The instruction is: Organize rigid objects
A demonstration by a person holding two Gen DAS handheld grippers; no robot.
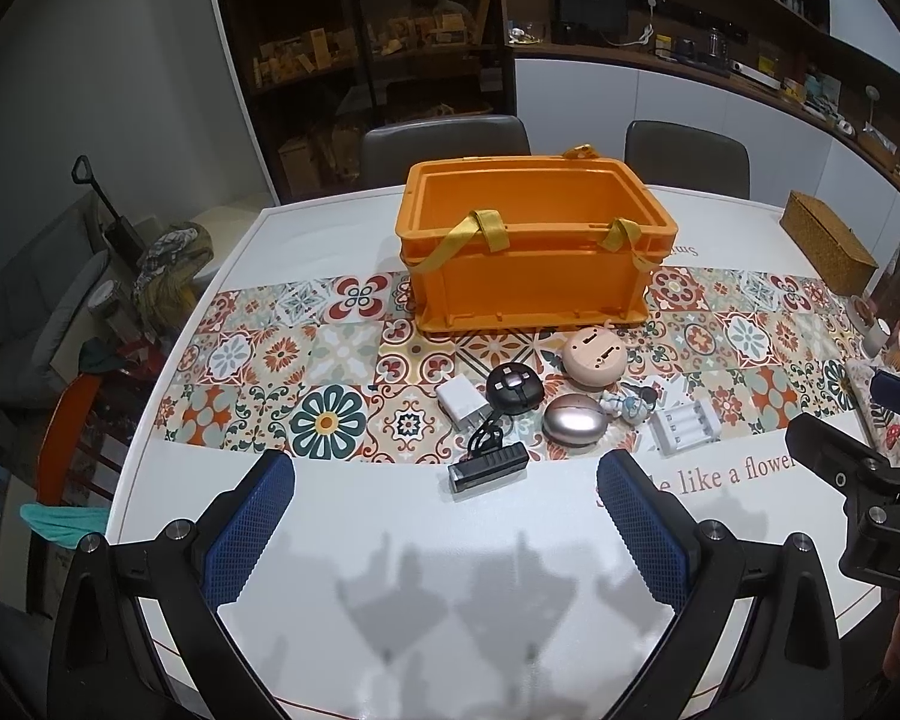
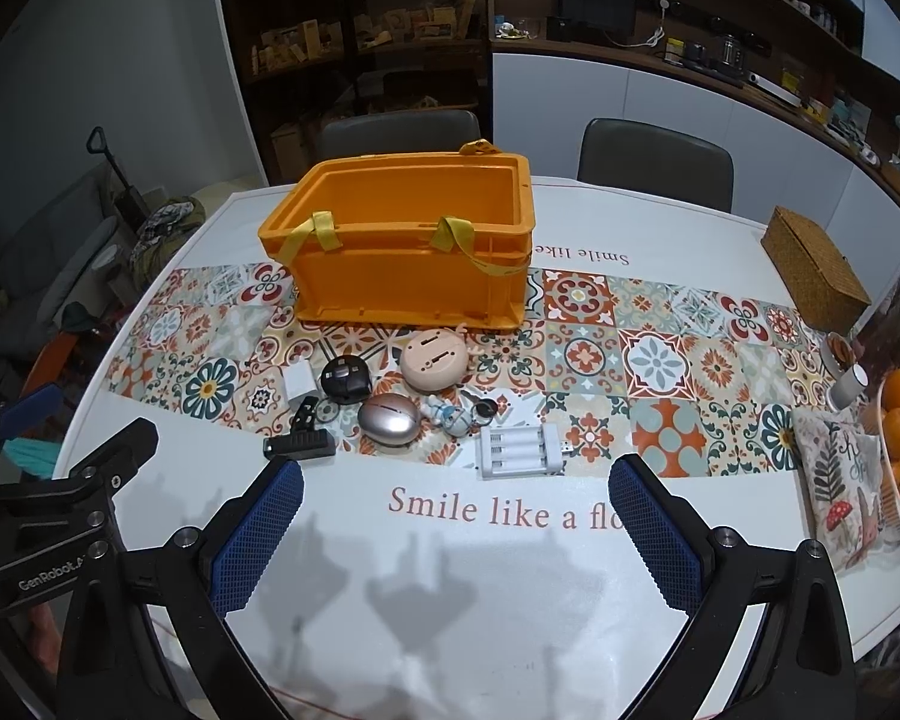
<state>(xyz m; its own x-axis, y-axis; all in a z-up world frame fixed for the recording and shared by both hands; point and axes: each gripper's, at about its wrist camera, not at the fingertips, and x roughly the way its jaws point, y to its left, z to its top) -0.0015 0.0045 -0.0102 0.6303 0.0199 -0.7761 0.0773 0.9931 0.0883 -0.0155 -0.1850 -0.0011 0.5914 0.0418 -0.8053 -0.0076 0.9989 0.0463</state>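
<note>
Both claws, left (image 1: 444, 516) and right (image 2: 456, 516), hang released; the clip (image 1: 489, 469) lies crosswise just ahead of the left, nearer it.

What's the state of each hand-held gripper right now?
Left hand-held gripper: open, holding nothing.
Right hand-held gripper: open, holding nothing.

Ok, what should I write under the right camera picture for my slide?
Open right gripper hovers over the table, facing small gadgets lined up before an empty orange crate.
</note>
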